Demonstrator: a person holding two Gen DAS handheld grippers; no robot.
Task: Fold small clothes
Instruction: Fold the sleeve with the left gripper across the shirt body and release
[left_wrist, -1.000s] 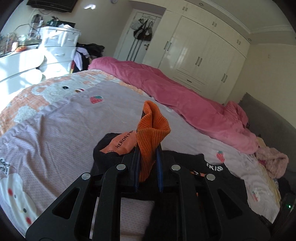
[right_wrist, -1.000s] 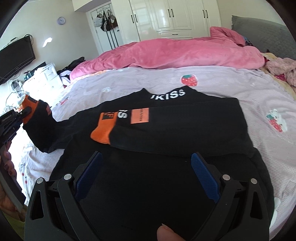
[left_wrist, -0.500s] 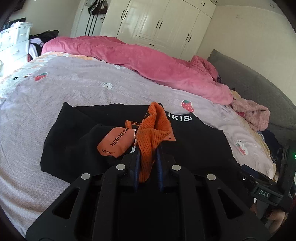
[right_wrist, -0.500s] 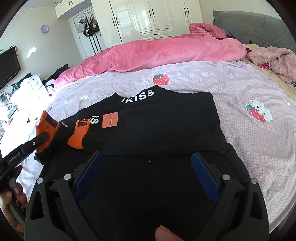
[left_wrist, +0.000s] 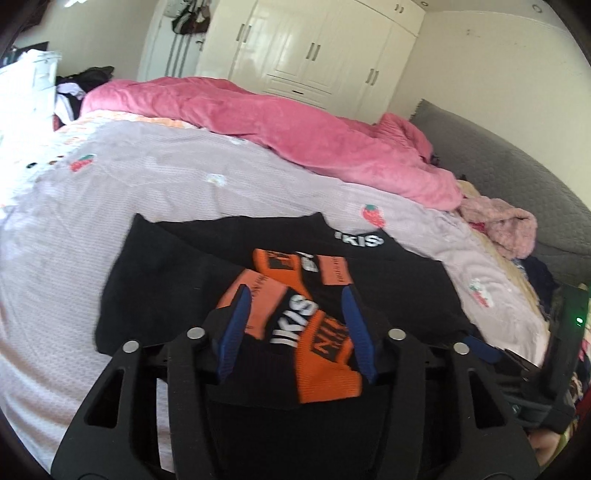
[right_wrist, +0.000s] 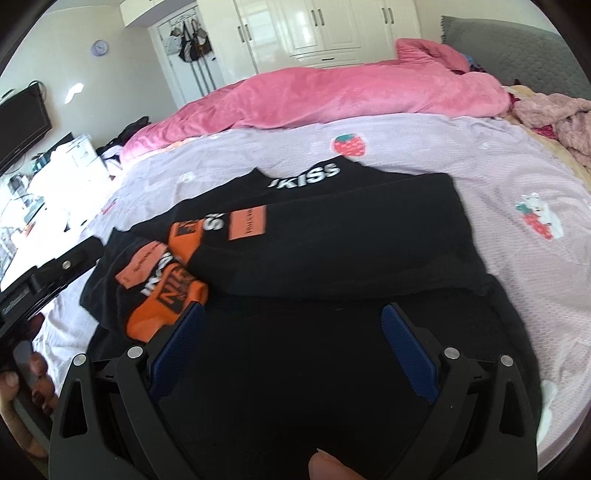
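Observation:
A small black sweater (right_wrist: 332, 236) with white lettering and orange cuffs lies on the lilac bedsheet (right_wrist: 509, 155). Both sleeves are folded across its body. The left sleeve's orange cuff (left_wrist: 325, 362) lies flat on the sweater between the jaws of my left gripper (left_wrist: 295, 328), which is open and just above it. The cuff also shows in the right wrist view (right_wrist: 166, 299). My right gripper (right_wrist: 291, 350) is open and empty over the sweater's lower part. The left gripper's body (right_wrist: 51, 273) shows at the left of the right wrist view.
A pink duvet (left_wrist: 295, 136) lies bunched along the bed's far side. A pink fluffy garment (left_wrist: 506, 229) and other clothes lie at the right, by the grey headboard (left_wrist: 517, 177). White wardrobes (left_wrist: 314, 55) stand behind. White drawers (left_wrist: 26, 85) stand at the left.
My left gripper carried the sleeve's orange cuff over the sweater's body, opened and let it go; the cuff now lies flat. The right gripper stayed open and moved little.

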